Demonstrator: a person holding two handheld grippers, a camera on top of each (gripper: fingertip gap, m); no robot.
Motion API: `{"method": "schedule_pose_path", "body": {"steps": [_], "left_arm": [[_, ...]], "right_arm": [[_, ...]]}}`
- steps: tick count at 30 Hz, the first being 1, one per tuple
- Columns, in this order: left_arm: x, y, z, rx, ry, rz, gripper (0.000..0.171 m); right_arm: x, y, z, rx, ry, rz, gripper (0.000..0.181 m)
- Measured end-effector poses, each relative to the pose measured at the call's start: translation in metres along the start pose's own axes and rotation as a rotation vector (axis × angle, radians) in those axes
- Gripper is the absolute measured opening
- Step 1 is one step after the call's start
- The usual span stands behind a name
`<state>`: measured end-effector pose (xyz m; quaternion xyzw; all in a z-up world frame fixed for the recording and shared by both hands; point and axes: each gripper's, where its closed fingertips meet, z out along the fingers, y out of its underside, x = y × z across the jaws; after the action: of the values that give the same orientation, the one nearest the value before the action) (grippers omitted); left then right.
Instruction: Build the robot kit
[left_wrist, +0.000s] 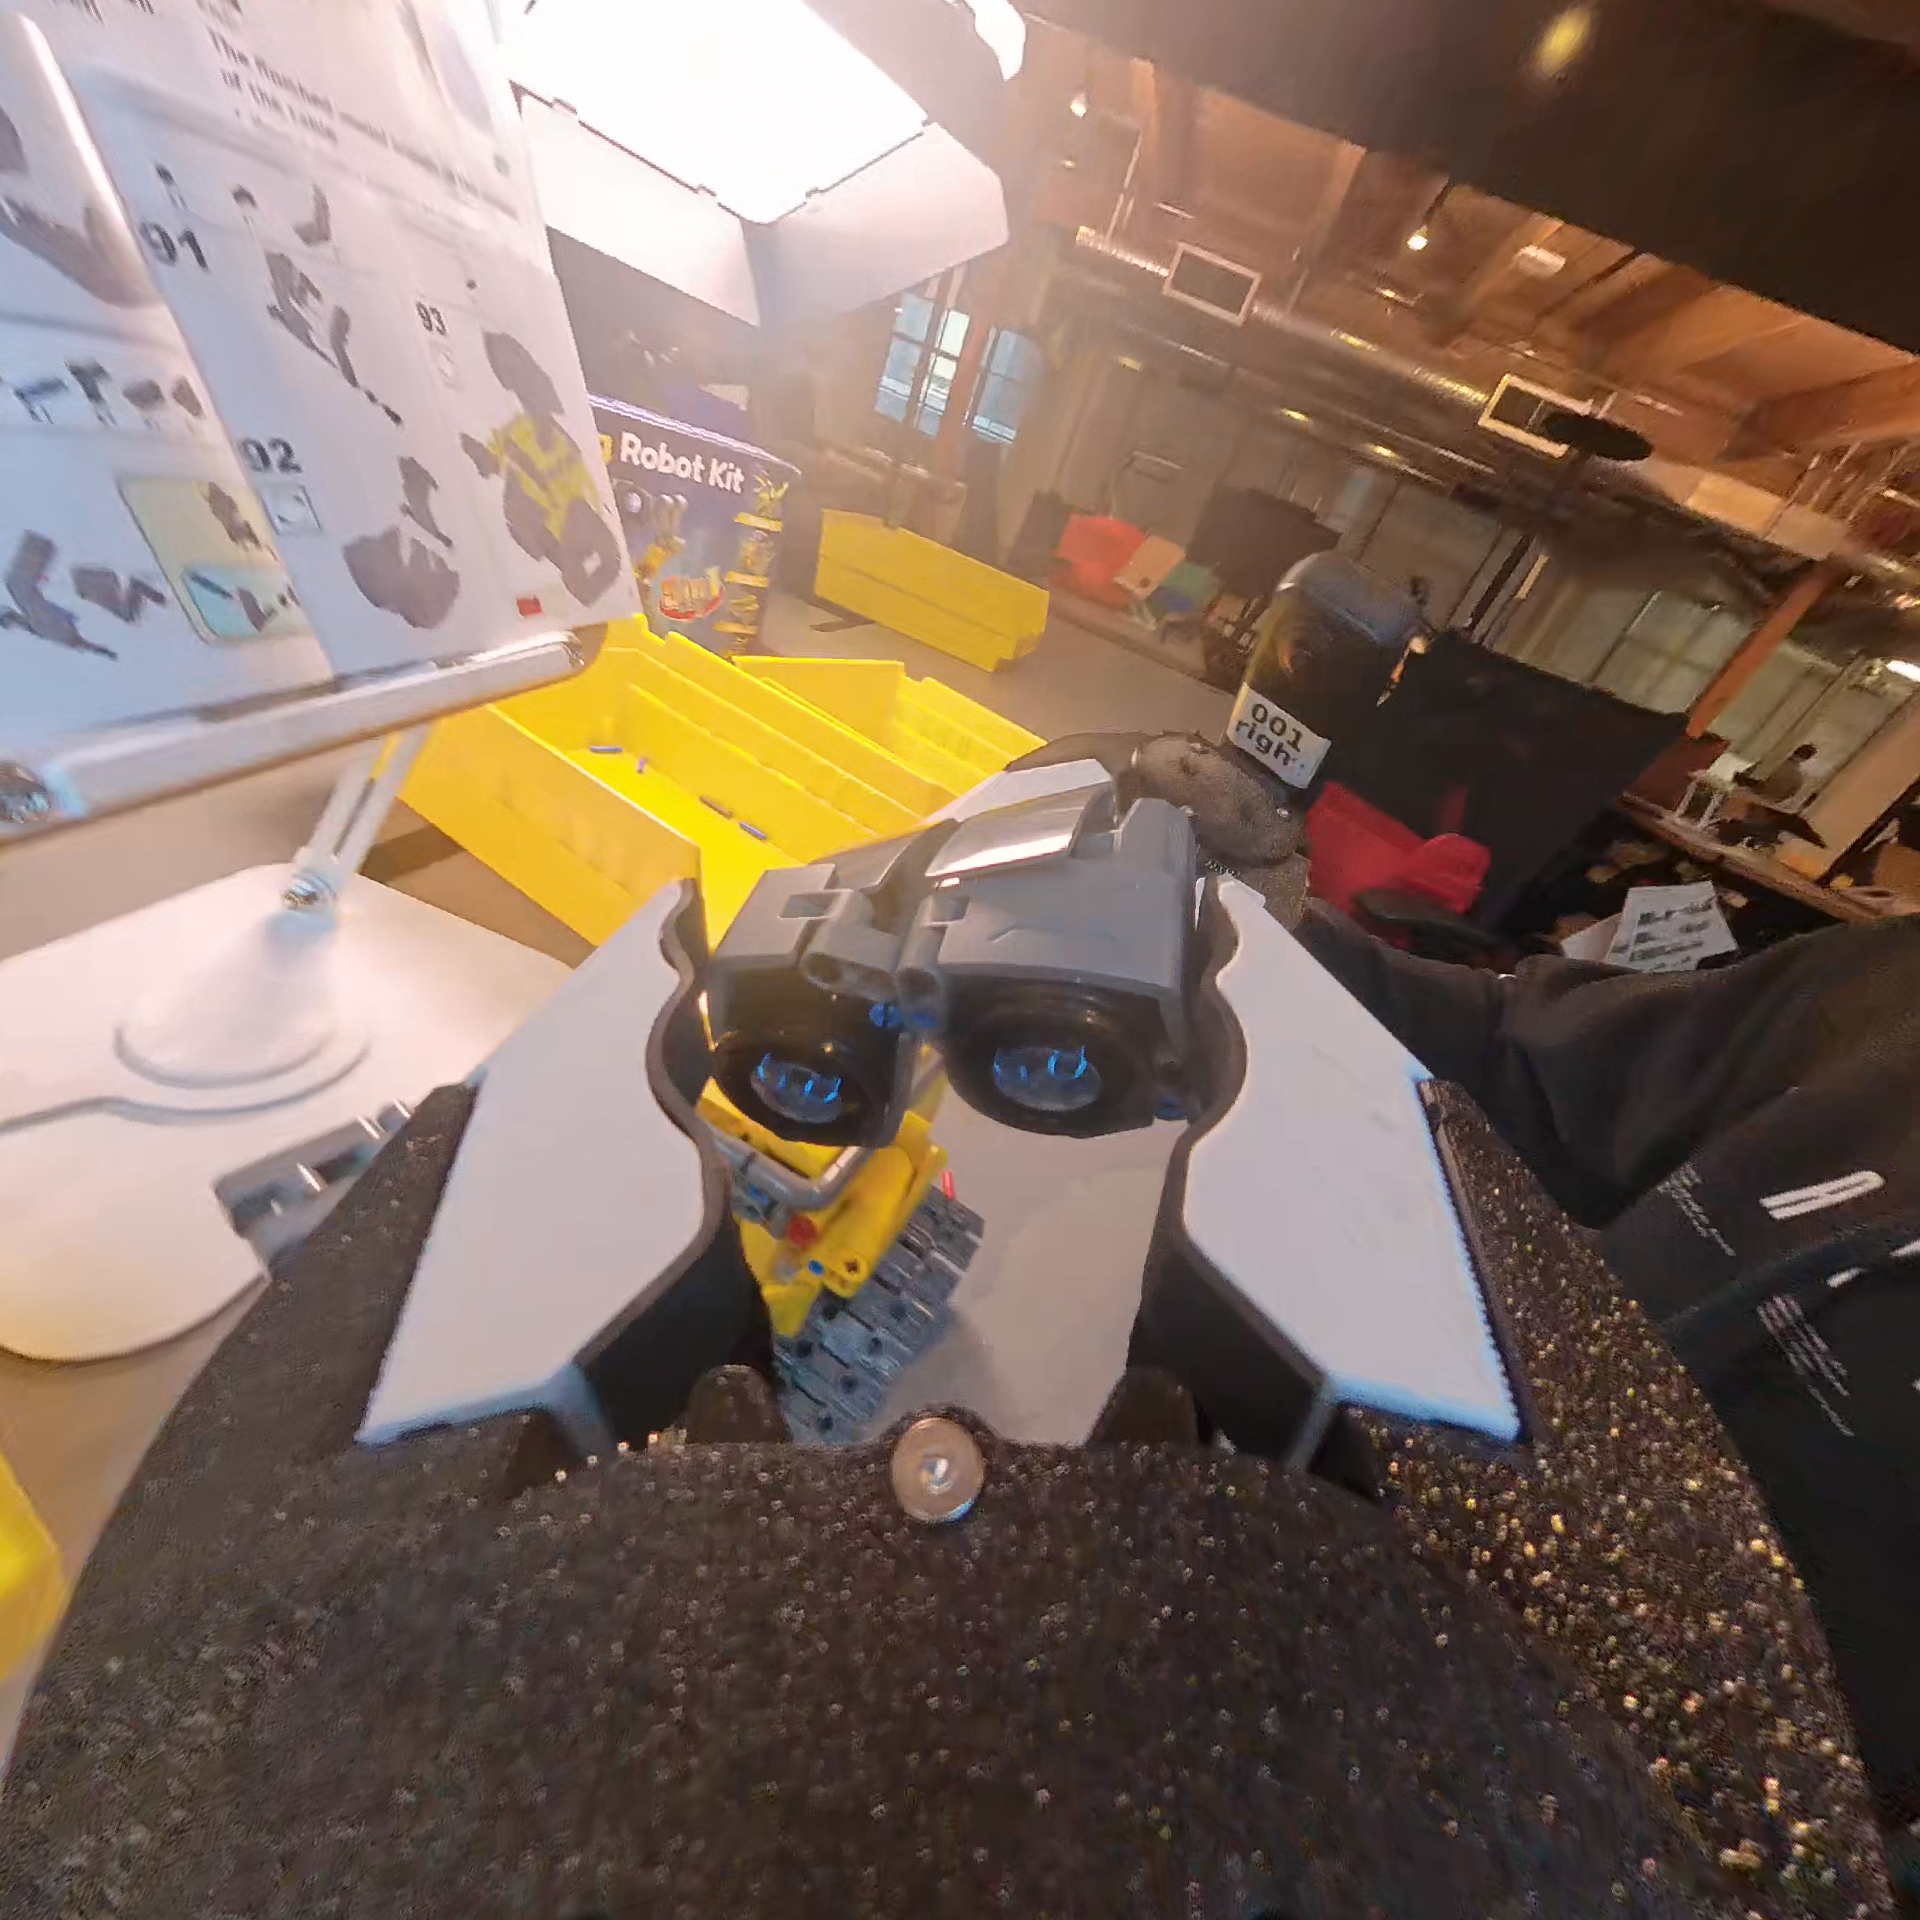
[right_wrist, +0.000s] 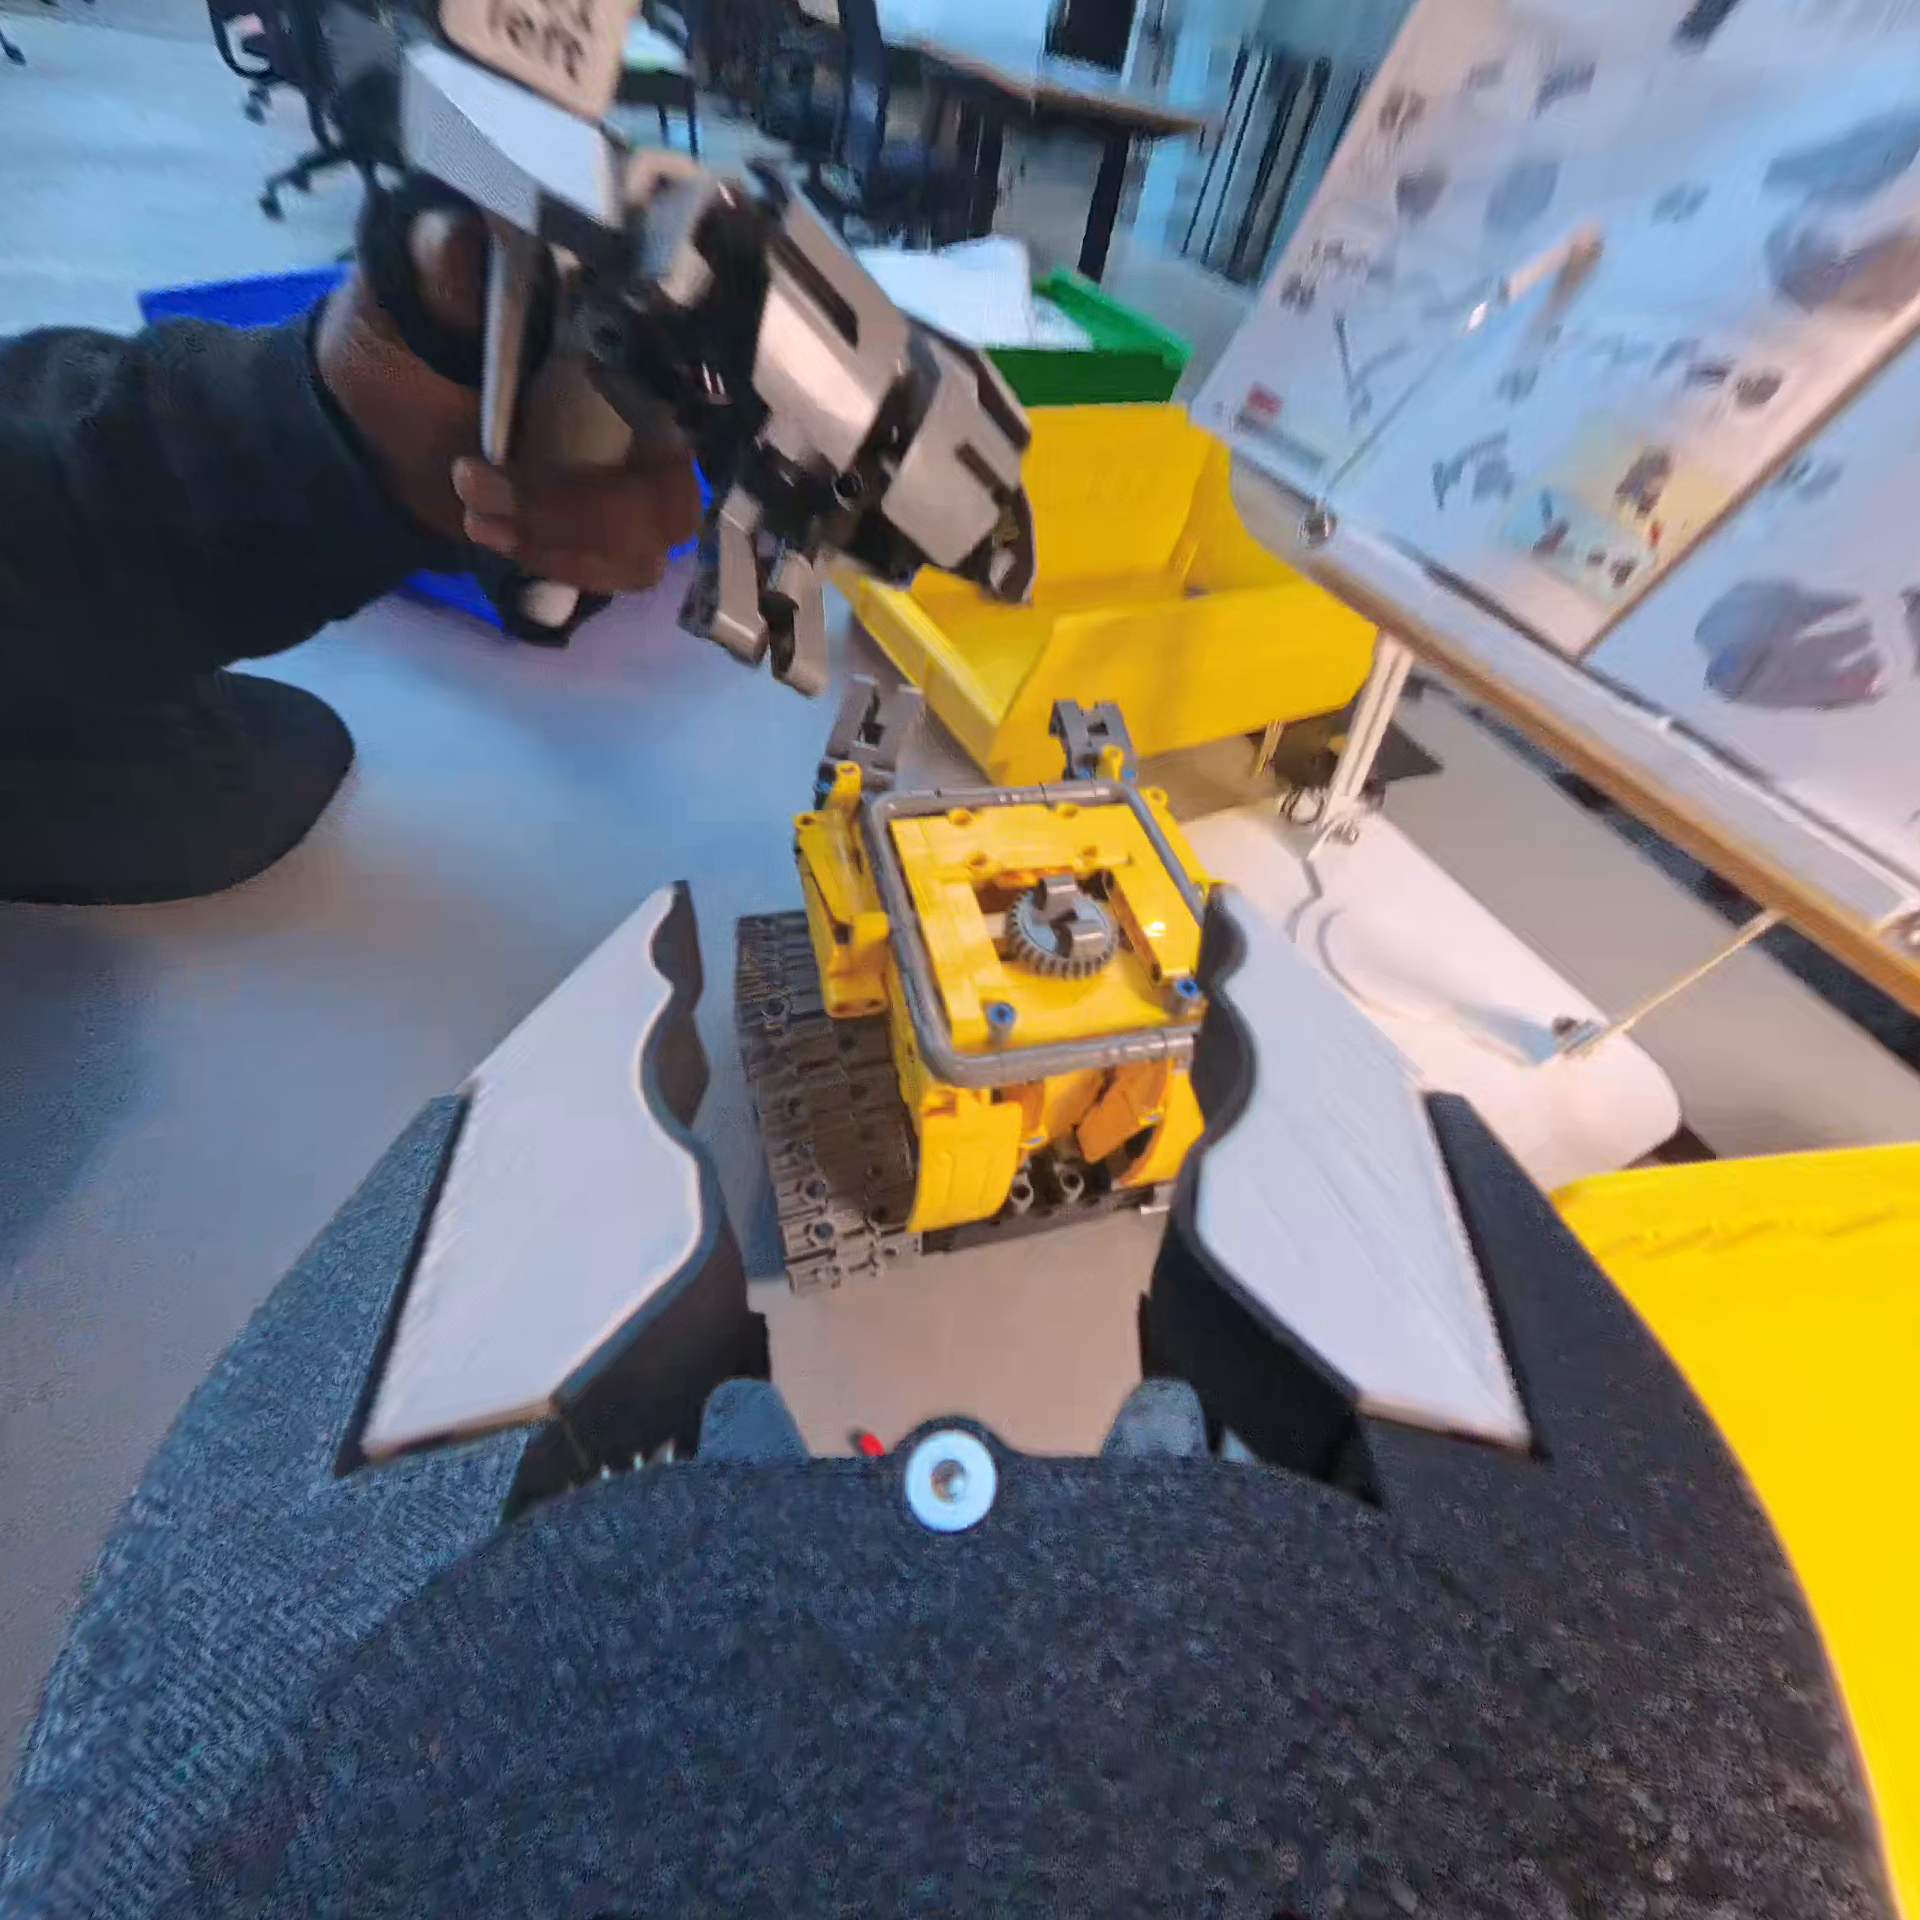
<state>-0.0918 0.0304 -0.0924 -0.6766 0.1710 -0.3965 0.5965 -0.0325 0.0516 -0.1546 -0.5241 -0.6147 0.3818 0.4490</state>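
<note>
On a pale tabletop (right_wrist: 499, 831), at far left, a person's hand (right_wrist: 540, 488) in a dark sleeve holds the left gripper (left_wrist: 940, 997) raised above the table. Its two grey fingers (left_wrist: 561, 1122) stand moderately apart and close on the sides of a grey toy robot head (left_wrist: 956, 966) with two round blue-lensed eyes, held in the air. Below the head, at centre, a yellow brick-built robot body (right_wrist: 1018, 1008) on grey tracks stands upright on the table, a grey gear on its top. The right gripper (right_wrist: 945, 1049) hovers just in front of it, fingers (right_wrist: 1340, 1174) wide open around the body, the right one touching or nearly touching its side, gripping nothing. Behind are yellow bins (right_wrist: 1132, 592). At right, an instruction booklet (right_wrist: 1621, 343) leans on a white stand (right_wrist: 1455, 997).
</note>
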Motion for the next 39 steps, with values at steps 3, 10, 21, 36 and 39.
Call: {"method": "schedule_pose_path", "body": {"steps": [3, 10, 21, 36, 39], "left_arm": [[-0.014, -0.011, 0.015, -0.016, -0.014, 0.033, 0.092], [-0.034, -0.006, 0.034, -0.074, -0.086, 0.151, 0.092], [-0.020, 0.035, 0.050, -0.256, -0.008, 0.214, 0.093], [-0.012, 0.046, 0.047, -0.283, -0.053, 0.279, 0.093], [-0.011, 0.047, 0.045, -0.297, -0.053, 0.304, 0.093]], "right_arm": [[0.029, 0.019, 0.017, -0.122, 0.019, -0.031, 0.107], [0.024, 0.045, 0.049, -0.158, -0.259, 0.137, 0.102], [-0.026, 0.038, 0.039, -0.097, -0.557, 0.050, 0.102], [-0.018, 0.024, 0.018, -0.066, -0.478, 0.058, 0.049], [-0.018, 0.023, 0.024, -0.082, -0.440, 0.040, 0.030]]}}
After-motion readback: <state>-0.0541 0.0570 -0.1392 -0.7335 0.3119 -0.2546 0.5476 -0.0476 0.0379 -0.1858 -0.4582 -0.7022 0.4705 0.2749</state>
